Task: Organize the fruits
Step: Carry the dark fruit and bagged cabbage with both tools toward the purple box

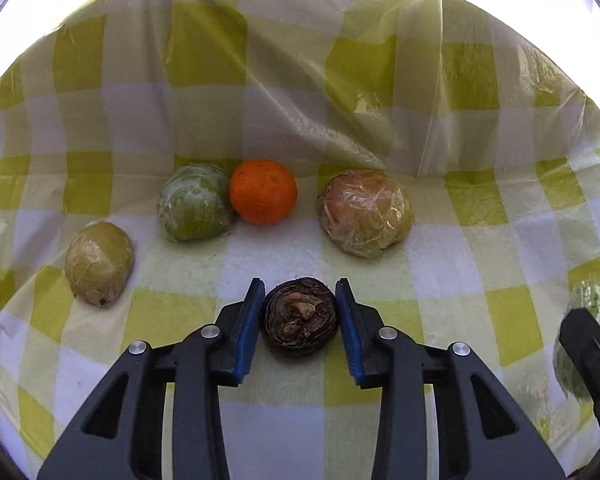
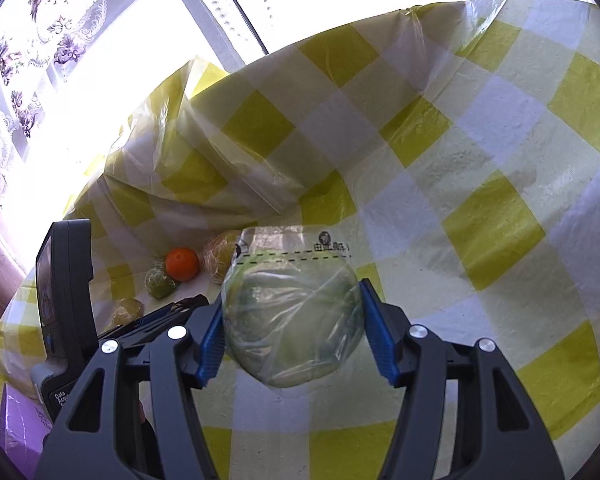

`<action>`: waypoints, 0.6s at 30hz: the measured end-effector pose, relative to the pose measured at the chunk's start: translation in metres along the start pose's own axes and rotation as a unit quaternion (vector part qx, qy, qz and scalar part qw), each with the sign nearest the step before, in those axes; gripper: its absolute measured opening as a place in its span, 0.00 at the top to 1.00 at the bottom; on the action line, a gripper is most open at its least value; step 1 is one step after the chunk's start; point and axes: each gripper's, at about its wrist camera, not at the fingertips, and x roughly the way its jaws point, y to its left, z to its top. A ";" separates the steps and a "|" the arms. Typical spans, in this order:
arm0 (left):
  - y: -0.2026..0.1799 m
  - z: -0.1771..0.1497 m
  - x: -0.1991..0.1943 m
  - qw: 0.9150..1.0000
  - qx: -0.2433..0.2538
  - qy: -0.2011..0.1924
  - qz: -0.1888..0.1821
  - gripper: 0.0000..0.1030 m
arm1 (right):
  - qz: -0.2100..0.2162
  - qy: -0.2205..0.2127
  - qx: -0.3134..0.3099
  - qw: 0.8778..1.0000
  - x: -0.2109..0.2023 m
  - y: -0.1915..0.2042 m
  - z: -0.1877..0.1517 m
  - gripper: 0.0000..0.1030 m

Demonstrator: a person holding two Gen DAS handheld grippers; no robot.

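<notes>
Plastic cloth (image 1: 284,112), checked yellow-green and white, covers the worktop and rises in a crumpled fold at the far side.

Left hand-held gripper (image 1: 300,320): black frame, blue pads, near centre of its own view. Closed on the dark fruit (image 1: 299,316), a pad against each flank.

Right hand-held gripper (image 2: 292,328): same make. Clamped at a middling spread on the bagged green fruit (image 2: 294,324), which fills the span between its pads.

Bagged green fruit: largest item, round, loose in a clear printed bag. Probably the heaviest here; the film is slippery and may slide over the fruit, so hold across the widest part, as now.

Wrapped yellow-orange fruit (image 1: 366,214): far right of the row, in cling film, on the cloth. Likely firm; film slick.

Wrapped green fruit (image 1: 194,202): far left of centre, touching the orange (image 1: 263,192). Take from its free left side.

Orange: unwrapped, matte rind (the best grip of the lot), firm and light.

Wrapped pale fruit (image 1: 99,262): left, nearer, apart from the rest.

Dark fruit: smallest, brown, wrinkled and dried-looking, resting on or just above the cloth (cannot tell which). Judged light and somewhat brittle; squeeze gently across its middle.
</notes>
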 end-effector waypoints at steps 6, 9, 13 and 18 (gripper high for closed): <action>0.026 -0.072 -0.080 0.995 -0.063 -0.066 -0.040 0.67 | 0.005 0.002 -0.001 1.000 0.001 -0.001 0.001 0.41; 0.033 -0.122 -0.121 0.992 -0.078 -0.080 -0.059 0.66 | 0.007 0.003 -0.002 1.000 0.001 -0.001 0.001 0.41; 0.047 -0.171 -0.149 0.991 -0.094 -0.068 -0.067 0.66 | 0.009 0.004 -0.003 1.000 0.002 -0.001 0.001 0.41; 0.044 -0.177 -0.144 0.991 -0.096 -0.047 -0.076 0.66 | 0.008 0.003 -0.002 1.000 0.001 -0.001 0.000 0.41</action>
